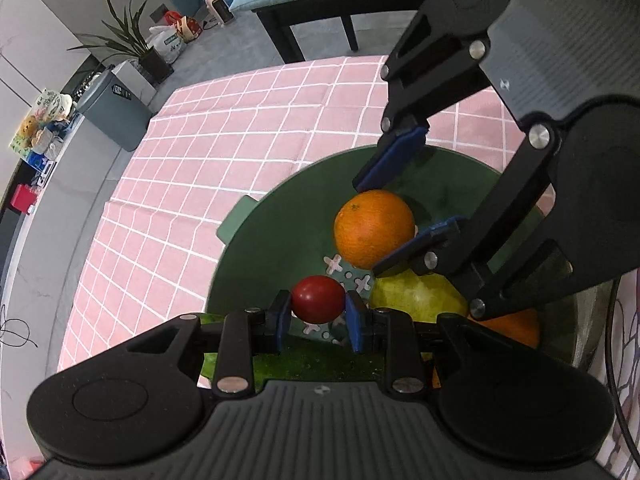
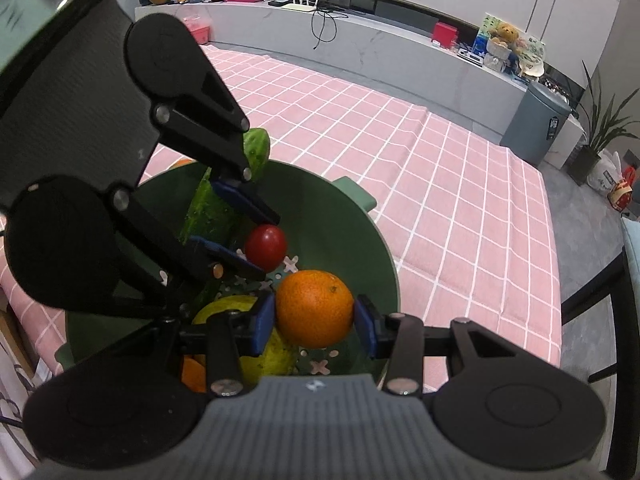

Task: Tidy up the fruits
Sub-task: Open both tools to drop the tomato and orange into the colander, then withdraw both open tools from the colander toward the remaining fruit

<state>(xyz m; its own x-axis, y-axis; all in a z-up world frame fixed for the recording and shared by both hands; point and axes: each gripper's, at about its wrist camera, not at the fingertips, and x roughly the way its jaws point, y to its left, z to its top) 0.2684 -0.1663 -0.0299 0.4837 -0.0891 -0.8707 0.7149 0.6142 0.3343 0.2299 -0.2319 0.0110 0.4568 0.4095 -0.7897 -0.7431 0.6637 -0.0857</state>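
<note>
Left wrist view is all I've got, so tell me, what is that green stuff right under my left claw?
Observer: It is a cucumber, leaning upright against the wall of the green basket, its tip above the rim.
Operator: Is my left claw really shut on the red fruit?
Observer: Yes. The right wrist view shows the left claw from the side, both pads touching the red fruit, which is clear of the basket floor.
Operator: And the right claw, does it have the orange squarely?
Observer: The right claw has one blue pad on each side of the orange, at about its widest part.
</note>
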